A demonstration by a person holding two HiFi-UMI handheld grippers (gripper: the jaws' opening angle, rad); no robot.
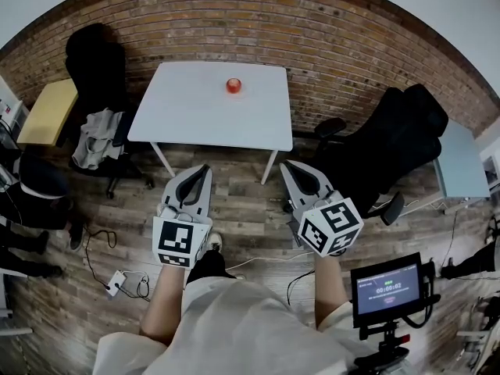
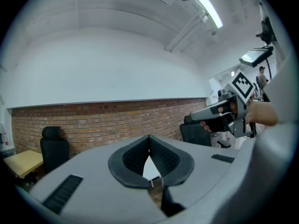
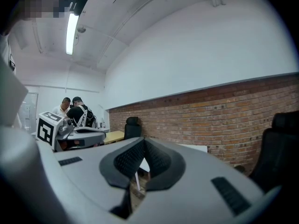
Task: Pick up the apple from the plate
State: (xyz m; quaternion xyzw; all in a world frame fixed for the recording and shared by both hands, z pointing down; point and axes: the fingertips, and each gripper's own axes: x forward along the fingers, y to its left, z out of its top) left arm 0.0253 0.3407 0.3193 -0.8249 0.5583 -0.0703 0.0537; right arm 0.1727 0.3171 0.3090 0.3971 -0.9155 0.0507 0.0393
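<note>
- White table (image 1: 180, 108) against a brick wall (image 1: 344, 45) carries the apple (image 1: 233, 85), a small red thing near the far edge and about midway along it. The plate under it is too small to make out from the head view.
- Left gripper (image 1: 205, 169) and right gripper (image 1: 286, 165) are side by side over the wooden floor (image 1: 234, 209), short of the table and well apart from the apple, both pointing roughly level toward the wall.
- Each has its jaws closed tip to tip on nothing (each gripper's own view shows the pads meeting, with only table and floor seen through the gap behind them).
- Step in hand, as I judge it: the approach, with the pick not yet begun.
- To do it well, choose one gripper and spread its jaws wide before it reaches the table. Bring it over the near edge and tip it down so the pads come around the apple's widest part rather than its top.
- Close gently, since a round, smooth fruit can roll away, and lift straight up so the plate is not dragged.
- Further out, black office chairs (image 1: 98, 57) stand on either side of the table.
</note>
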